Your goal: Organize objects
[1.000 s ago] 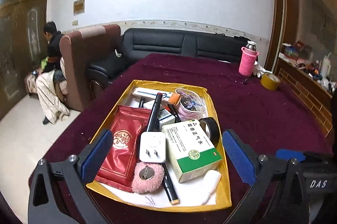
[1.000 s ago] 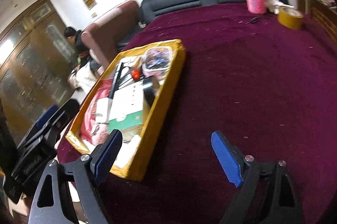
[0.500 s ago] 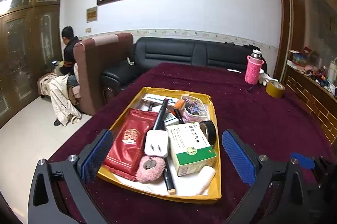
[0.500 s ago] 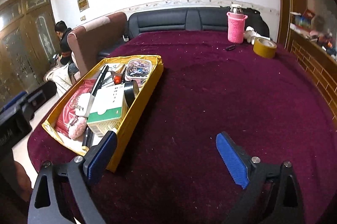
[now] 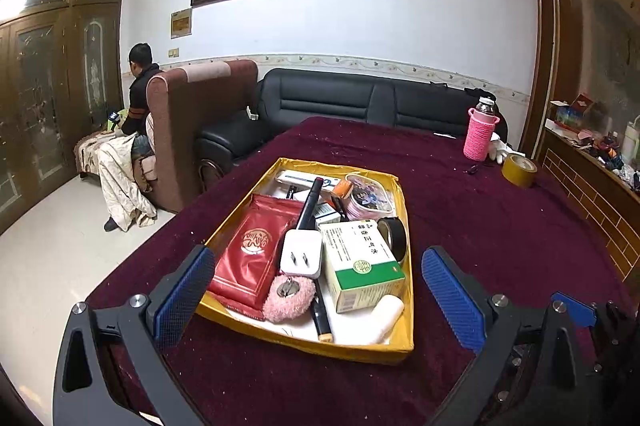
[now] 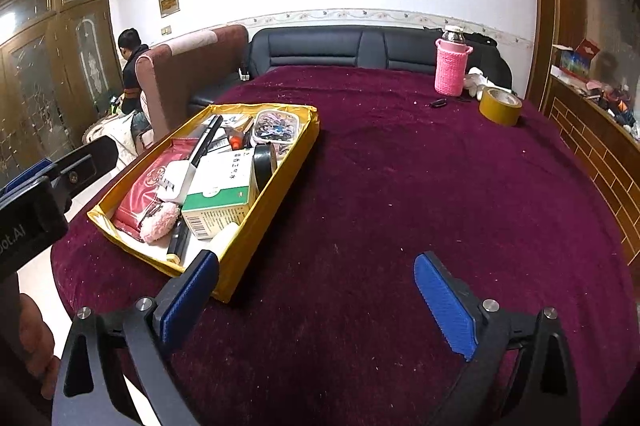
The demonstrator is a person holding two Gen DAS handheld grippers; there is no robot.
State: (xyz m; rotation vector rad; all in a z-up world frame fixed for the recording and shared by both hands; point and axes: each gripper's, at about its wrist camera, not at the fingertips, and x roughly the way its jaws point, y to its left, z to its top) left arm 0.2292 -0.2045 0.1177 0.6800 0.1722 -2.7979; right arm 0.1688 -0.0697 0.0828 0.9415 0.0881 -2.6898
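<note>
A yellow tray point(image 5: 404, 209) point(image 6: 276, 193) sits on the maroon table, packed with a red packet point(image 5: 252, 250), a white plug adapter point(image 5: 301, 254), a green-and-white medicine box point(image 5: 360, 258) point(image 6: 218, 193), a pink pompom point(image 5: 290, 292), a black tape roll point(image 5: 394, 234), a black pen point(image 5: 310, 203) and a round clear box point(image 5: 368, 195). My left gripper point(image 5: 320, 290) is open and empty, held just before the tray's near edge. My right gripper point(image 6: 316, 302) is open and empty over bare cloth right of the tray.
A pink-sleeved bottle point(image 5: 480, 135) point(image 6: 452, 65) and a yellow tape roll point(image 5: 519, 169) point(image 6: 500, 105) stand at the table's far right. A black sofa point(image 5: 360, 97) and a brown armchair point(image 5: 192, 129) stand behind the table. A person point(image 5: 138, 93) sits at the left. A cluttered wooden ledge point(image 5: 592, 161) runs along the right.
Both grippers have tilted up and pulled back a little, so the tray sits lower and farther in both views. The right gripper has swung level. Both stay open and empty.
</note>
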